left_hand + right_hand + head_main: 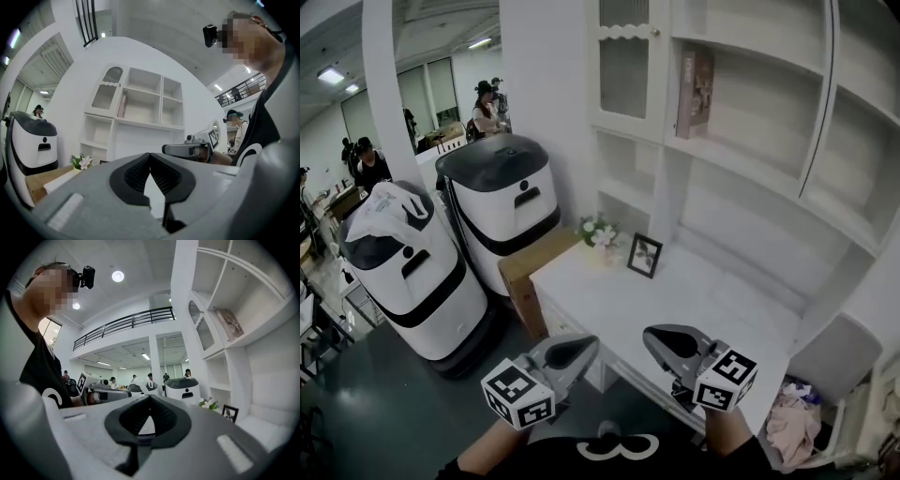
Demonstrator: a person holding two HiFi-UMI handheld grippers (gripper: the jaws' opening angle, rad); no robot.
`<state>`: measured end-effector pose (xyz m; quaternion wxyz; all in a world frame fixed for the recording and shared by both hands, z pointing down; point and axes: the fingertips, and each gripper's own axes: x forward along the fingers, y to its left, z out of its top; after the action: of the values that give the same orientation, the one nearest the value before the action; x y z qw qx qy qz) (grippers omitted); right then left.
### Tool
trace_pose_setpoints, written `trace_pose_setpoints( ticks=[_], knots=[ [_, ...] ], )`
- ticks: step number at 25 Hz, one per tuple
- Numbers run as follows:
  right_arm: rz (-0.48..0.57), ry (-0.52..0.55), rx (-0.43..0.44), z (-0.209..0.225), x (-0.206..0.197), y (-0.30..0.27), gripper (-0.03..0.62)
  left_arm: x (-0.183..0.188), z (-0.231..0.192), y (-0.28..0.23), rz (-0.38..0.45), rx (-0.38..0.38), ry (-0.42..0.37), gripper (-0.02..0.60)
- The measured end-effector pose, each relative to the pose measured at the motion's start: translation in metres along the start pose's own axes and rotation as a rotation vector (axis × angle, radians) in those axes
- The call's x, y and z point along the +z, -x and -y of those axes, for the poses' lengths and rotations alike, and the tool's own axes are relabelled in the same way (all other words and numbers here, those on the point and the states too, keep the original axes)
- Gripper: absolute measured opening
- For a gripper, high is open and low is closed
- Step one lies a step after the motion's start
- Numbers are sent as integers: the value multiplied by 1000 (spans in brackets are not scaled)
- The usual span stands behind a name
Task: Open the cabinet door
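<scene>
The cabinet door, white with an arched mesh panel, is closed at the top left of the white shelf unit. It also shows in the left gripper view and in the right gripper view. My left gripper hovers low in front of the white desk, well below and short of the door. Its jaws meet at the tips with nothing between them. My right gripper is beside it over the desk's front edge, also shut and holding nothing. Each gripper is visible in the other's view.
On the desk stand a small flower pot and a photo frame. A book leans on an open shelf. Two white-and-black machines and a wooden box stand at the left. People stand at the back.
</scene>
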<state>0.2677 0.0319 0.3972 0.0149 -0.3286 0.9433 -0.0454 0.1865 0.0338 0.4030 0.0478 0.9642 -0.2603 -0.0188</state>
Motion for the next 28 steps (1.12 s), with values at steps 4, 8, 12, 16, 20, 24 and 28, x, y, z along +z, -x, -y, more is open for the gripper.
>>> trace_pose_setpoints(
  ticks=[4,8,12,16,20,24,28],
  knots=[
    [5,55,20,60,23,-35,2,16,-54,-48,1,7,-11,8],
    [29,70,1,123,44,-58,2,40,-103,-101,14,-11,-36,8],
    [65,127,-24,173,78,-71,2,74,-132,-147,63,-53,-97,8],
    [88,163,-44,199,106,-77,2,101,-147,-175,106,-89,-184,8],
    [93,238,-79,214,132,-78,2,130,-158,-196,152,-114,-255,8],
    [108,299,-126,217,154,-79,2,165,-165,-207,212,-155,-297,8],
    [119,340,-178,216,179,-80,2,208,-172,-218,277,-185,-366,8]
  ],
)
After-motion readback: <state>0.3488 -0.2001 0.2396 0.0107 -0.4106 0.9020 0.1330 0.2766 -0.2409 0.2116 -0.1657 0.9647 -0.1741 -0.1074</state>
